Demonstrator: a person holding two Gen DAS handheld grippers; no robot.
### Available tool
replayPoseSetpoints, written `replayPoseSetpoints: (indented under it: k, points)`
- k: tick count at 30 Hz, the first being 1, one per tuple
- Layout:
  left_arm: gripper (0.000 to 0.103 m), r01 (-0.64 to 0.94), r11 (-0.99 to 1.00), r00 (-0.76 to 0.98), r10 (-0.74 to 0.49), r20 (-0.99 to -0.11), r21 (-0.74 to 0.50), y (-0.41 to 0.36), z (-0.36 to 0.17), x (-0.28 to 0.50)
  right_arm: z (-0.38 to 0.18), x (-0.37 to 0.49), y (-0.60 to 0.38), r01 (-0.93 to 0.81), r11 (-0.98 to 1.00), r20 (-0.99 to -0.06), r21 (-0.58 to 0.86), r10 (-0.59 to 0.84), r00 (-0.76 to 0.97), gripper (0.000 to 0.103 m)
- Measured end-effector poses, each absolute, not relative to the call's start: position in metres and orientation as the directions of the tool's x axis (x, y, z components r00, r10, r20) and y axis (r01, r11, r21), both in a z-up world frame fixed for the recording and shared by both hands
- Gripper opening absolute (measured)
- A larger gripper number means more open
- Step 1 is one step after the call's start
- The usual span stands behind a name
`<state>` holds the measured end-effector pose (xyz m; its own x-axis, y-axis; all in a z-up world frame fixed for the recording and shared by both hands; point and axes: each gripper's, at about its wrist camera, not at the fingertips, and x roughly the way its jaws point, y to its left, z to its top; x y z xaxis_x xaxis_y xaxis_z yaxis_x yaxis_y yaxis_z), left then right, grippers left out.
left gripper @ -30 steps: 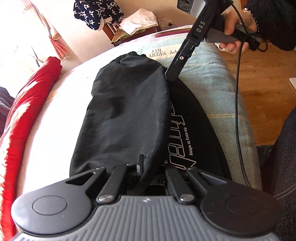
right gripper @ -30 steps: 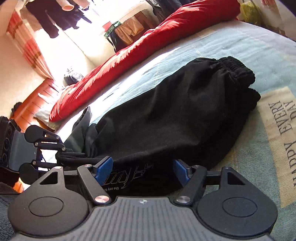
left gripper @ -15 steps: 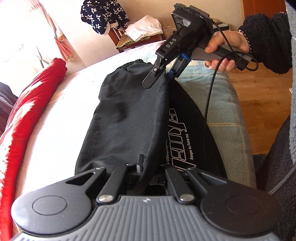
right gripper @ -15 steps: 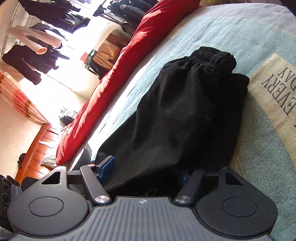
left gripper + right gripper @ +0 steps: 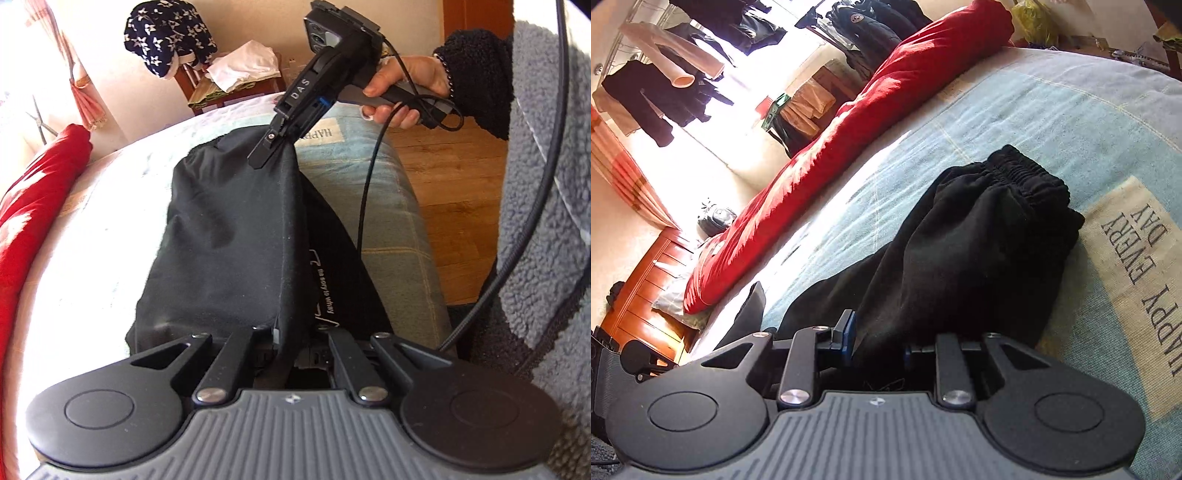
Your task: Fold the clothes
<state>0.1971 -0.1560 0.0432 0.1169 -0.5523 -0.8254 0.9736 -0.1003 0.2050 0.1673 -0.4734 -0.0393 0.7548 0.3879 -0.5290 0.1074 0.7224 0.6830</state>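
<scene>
Black trousers (image 5: 229,236) with white lettering and an elastic waistband (image 5: 1027,173) lie lengthwise on the light blue bed cover (image 5: 391,206). My left gripper (image 5: 282,338) is shut on the near end of the upper cloth layer. My right gripper (image 5: 275,147) is shut on the same fold edge farther along, near the waistband, and lifts it into a taut ridge. In the right wrist view the cloth (image 5: 953,266) passes between its blue pads (image 5: 849,332). The left gripper (image 5: 639,358) shows at that view's left edge.
A red quilt (image 5: 33,206) runs along the far side of the bed. A chair with clothes (image 5: 236,74) stands beyond the bed. Wooden floor (image 5: 454,177) lies past the bed's right edge. A wooden dresser (image 5: 646,284) and hanging clothes (image 5: 665,88) are in the background.
My right gripper moved along the fold edge toward the waistband, closed on the cloth and raised it. The left gripper kept its hold.
</scene>
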Motion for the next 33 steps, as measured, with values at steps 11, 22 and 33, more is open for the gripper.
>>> replayPoseSetpoints:
  k: [11, 22, 33]
  points:
    - [0.002, 0.990, -0.134, -0.029, -0.456, -0.890, 0.037, -0.173, -0.014, 0.209, -0.056, 0.151, -0.477, 0.245, 0.754, -0.643, 0.609, 0.289, 0.710, 0.042]
    - [0.034, 0.979, 0.183, 0.023, -0.532, -0.847, -0.088, -0.112, 0.030, 0.244, 0.015, 0.165, -0.468, 0.157, 0.903, -0.578, 0.400, 0.115, 0.808, 0.071]
    - [0.047, 0.893, 0.446, 0.254, -0.599, -0.759, -0.054, -0.097, 0.052, 0.299, -0.017, 0.175, -0.447, 0.180, 0.899, -0.669, 0.399, 0.151, 0.728, 0.072]
